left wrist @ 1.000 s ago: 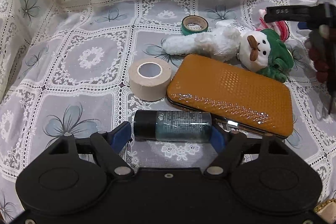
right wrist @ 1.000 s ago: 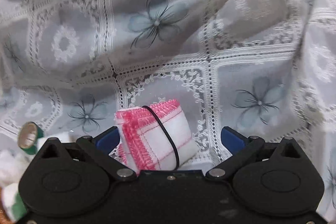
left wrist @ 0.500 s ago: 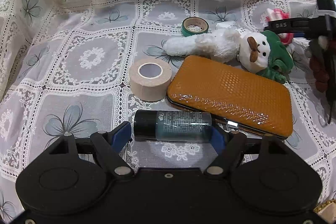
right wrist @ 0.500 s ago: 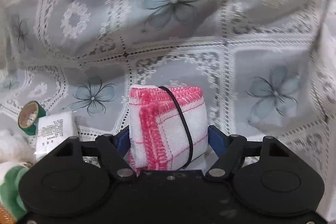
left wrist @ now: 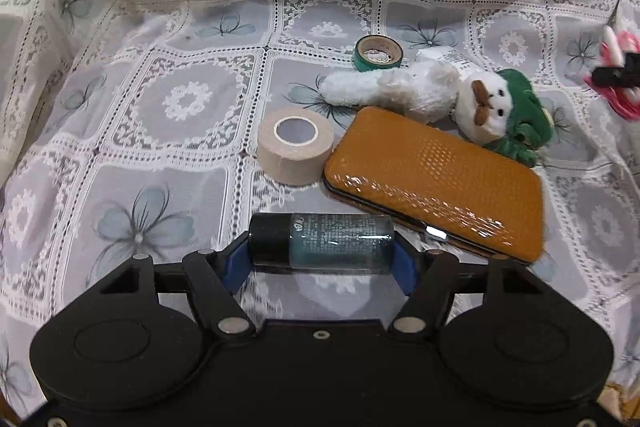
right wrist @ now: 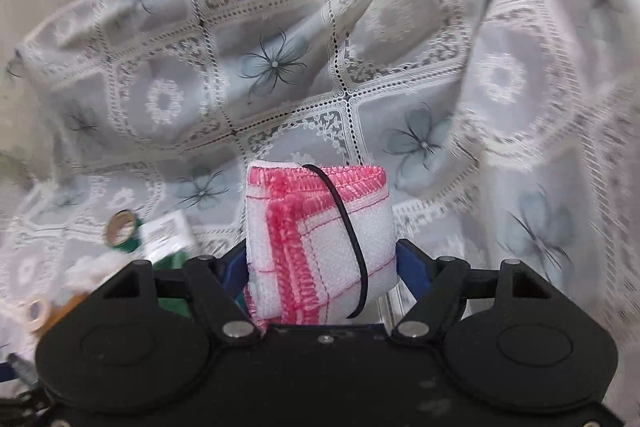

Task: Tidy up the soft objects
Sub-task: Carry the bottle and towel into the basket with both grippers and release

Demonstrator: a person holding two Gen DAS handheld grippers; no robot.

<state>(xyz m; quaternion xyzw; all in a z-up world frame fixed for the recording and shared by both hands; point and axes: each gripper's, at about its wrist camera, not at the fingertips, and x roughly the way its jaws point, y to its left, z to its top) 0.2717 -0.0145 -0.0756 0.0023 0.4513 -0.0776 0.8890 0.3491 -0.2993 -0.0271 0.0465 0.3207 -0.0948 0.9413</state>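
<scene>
**Operator:** Folded cloth (right wrist: 320, 239) — status in the right wrist view?

**Technician:** Held. The right gripper (right wrist: 320, 263) is closed on its two sides, above the lace tablecloth (right wrist: 276, 63). A black elastic band (right wrist: 348, 231) binds the bundle. Expected handling: light, soft, compressible. Grip across the thick folded body, not the pink stitched edge, which would likely give and slip. The background is blurred; a green tape roll (right wrist: 120, 227) and a white packet (right wrist: 166, 233) show at lower left.

**Operator:** Left wrist view?

**Technician:** The left gripper (left wrist: 322, 259) has its fingers against both ends of a dark bottle (left wrist: 322, 241) lying flat — clamped, by appearance. The bottle is rigid and probably smooth. The plush toy (left wrist: 440, 95) lies beyond an orange case (left wrist: 436, 183), touching its far edge; take it at the white body.

**Operator:** Surface and surroundings?

**Technician:** The tablecloth is wrinkled and rises at the back, so items may snag. A beige tape roll (left wrist: 295, 151) stands just beside the case.
</scene>
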